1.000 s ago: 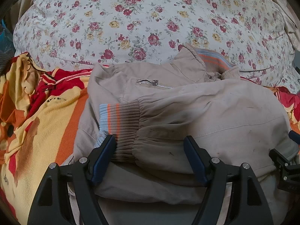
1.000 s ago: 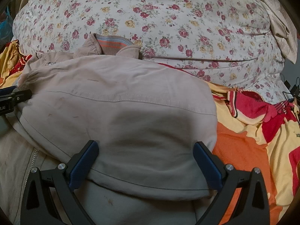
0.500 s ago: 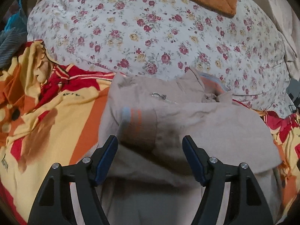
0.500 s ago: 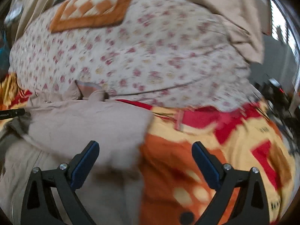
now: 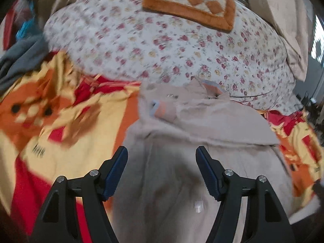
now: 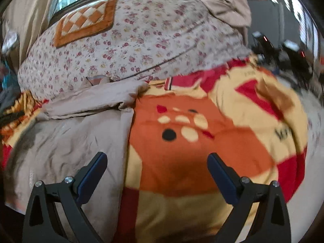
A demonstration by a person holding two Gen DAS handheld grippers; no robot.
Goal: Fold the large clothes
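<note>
The beige jacket [image 5: 202,141] lies on the orange, red and yellow blanket [image 5: 60,121], just in front of the floral duvet [image 5: 162,40]. Its upper half is folded down over the body; the striped cuff [image 5: 160,109] and collar [image 5: 210,87] show near the top.

The left gripper [image 5: 162,158] hangs above the lower part of the jacket, jaws standing apart with nothing between them — they have just been closing a little. The right gripper [image 6: 157,162] is wide and empty, looking mostly at bare blanket with the jacket [image 6: 70,131] off to its left side.

In my judgement the fold is made and the hands are clear of it. The next step probably wants a fresh hold on the lower hem or a side edge — both grippers low, pinching all layers together so the fold does not slide open.
</note>
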